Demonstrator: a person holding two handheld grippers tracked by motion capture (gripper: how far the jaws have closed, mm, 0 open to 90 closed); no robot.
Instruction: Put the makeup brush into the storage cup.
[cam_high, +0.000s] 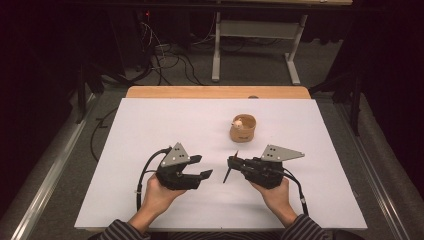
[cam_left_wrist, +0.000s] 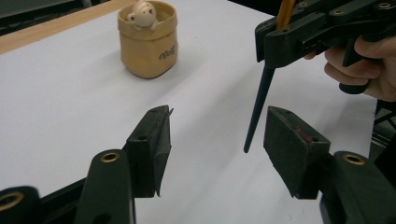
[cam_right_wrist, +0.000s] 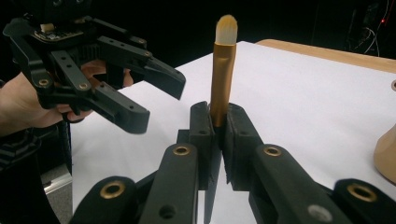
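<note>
My right gripper (cam_high: 231, 161) is shut on a makeup brush (cam_right_wrist: 223, 70) with a gold ferrule and a pale bristle tip. In the right gripper view the bristles stand up from between the pads. The brush's dark tapered handle (cam_left_wrist: 259, 102) points down toward the white sheet, just above and between the pads of my left gripper (cam_left_wrist: 219, 112). That left gripper (cam_high: 205, 166) is open with nothing clamped in it, and its jaws face the right gripper (cam_left_wrist: 289, 37). A tan cup (cam_high: 243, 128) with a small pale figure (cam_left_wrist: 141, 11) inside stands upright beyond both grippers.
A white sheet (cam_high: 165, 120) covers the wooden table (cam_high: 215, 92), whose bare edge shows at the far side. Beyond it are dark floor, cables (cam_high: 165, 55) and the grey legs of another table (cam_high: 216, 45). A person's hands and striped sleeves enter from below.
</note>
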